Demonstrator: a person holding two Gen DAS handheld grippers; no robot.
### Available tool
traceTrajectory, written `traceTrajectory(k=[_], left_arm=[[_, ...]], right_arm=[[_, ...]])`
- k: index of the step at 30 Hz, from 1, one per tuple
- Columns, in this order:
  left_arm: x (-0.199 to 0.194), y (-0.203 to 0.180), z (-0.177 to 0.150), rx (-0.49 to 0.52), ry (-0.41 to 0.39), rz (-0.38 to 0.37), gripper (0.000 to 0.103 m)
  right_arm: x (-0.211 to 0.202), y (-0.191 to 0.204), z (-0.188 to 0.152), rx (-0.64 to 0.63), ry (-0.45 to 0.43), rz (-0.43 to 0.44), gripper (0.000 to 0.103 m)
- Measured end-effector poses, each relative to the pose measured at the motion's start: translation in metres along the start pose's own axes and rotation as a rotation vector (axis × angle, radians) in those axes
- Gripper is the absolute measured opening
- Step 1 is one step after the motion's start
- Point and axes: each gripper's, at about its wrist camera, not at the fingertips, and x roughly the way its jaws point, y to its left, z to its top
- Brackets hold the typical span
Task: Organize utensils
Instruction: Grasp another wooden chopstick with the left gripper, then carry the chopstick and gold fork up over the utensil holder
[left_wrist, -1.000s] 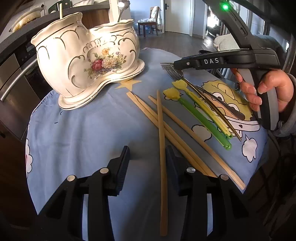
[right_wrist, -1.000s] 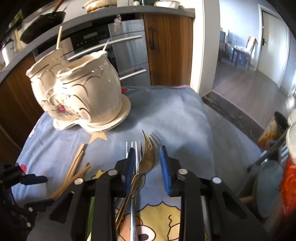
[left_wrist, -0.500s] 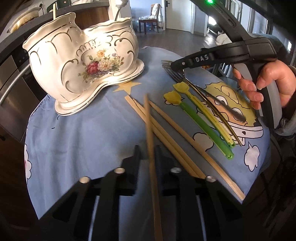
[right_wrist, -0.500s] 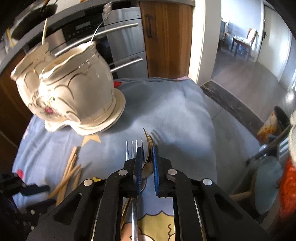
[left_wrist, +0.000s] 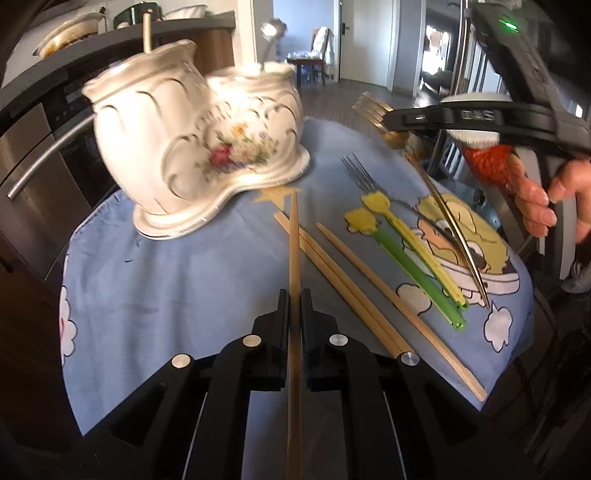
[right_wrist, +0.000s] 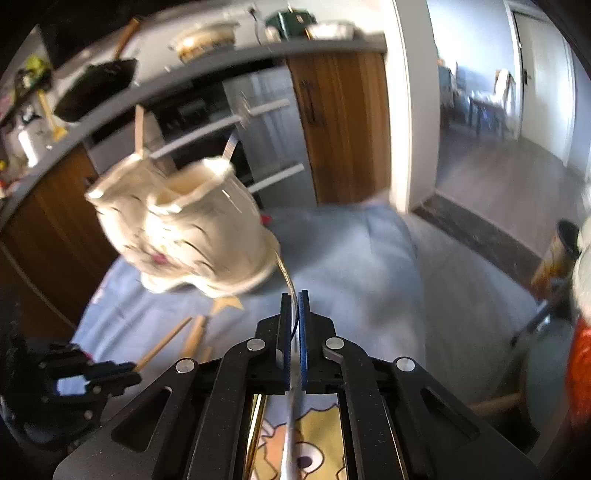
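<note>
My left gripper (left_wrist: 294, 306) is clamped on a chopstick (left_wrist: 294, 243), which points toward the white flowered holder (left_wrist: 199, 147) standing on the blue cloth (left_wrist: 166, 273). My right gripper (right_wrist: 294, 314) is clamped on a gold fork (left_wrist: 373, 110), lifted off the cloth to the right of the holder, its handle slanting down over the cartoon print. A silver fork (left_wrist: 356, 173) lies on the cloth just right of the holder's base. Beyond it toward me lie two yellow-headed picks (left_wrist: 402, 243), and three loose chopsticks (left_wrist: 354, 284) lie between those and the one I hold. One chopstick (left_wrist: 147, 33) and a spoon (left_wrist: 267, 37) stand in the holder.
</note>
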Motion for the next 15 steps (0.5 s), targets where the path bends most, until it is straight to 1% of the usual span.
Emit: traceTrajectory(k=[6,11,15], left_arm=[[-0.015,0.008,0.002,-0.021,-0.044,0.012,0.006],[-0.031,0.012,0.002,-0.034,-0.116,0.006,0.006],[-0.046,0.017,0.003,-0.052,-0.182,0.011,0.006]], right_arm=[[-0.032,0.009,0.006,-0.029,-0.087,0.024,0.004],[-0.061,0.016,0.008,-0.06,-0.155,0.037,0.004],[-0.084,0.023,0.012,-0.081,-0.251,0.026,0.004]])
